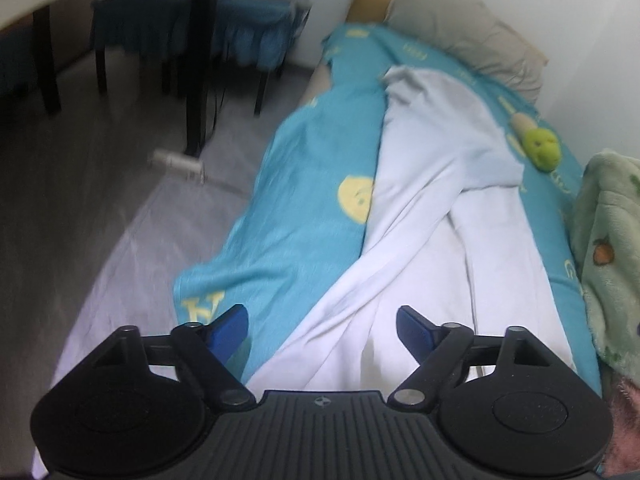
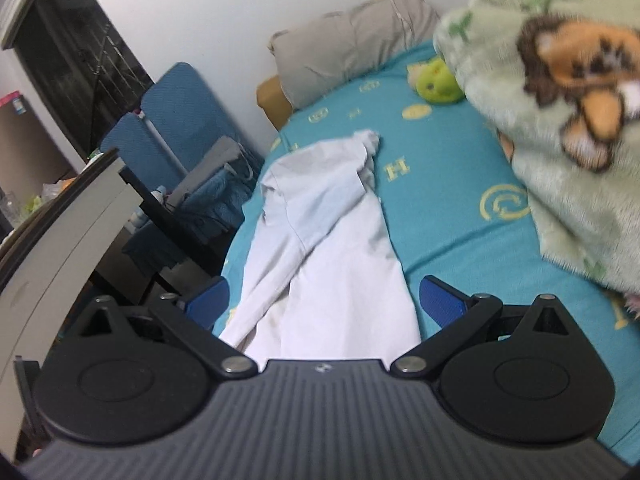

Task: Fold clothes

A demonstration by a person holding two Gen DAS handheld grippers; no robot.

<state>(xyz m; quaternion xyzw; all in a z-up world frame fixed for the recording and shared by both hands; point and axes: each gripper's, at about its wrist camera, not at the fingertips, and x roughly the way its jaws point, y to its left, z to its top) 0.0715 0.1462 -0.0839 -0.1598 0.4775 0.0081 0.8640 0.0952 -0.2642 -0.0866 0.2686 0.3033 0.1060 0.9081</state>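
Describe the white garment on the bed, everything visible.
The white garment is thin, soft-looking cloth, wrinkled, lying lengthwise on the turquoise bedsheet. Part of it is folded over its middle; the far end is bunched. The near end lies between the spread jaws of both the left gripper and right gripper; neither holds it.

The white garment's [image 1: 420,240] near end is hidden behind both gripper bodies; the fleece blanket [image 2: 560,120] is blurred and edge-cropped.
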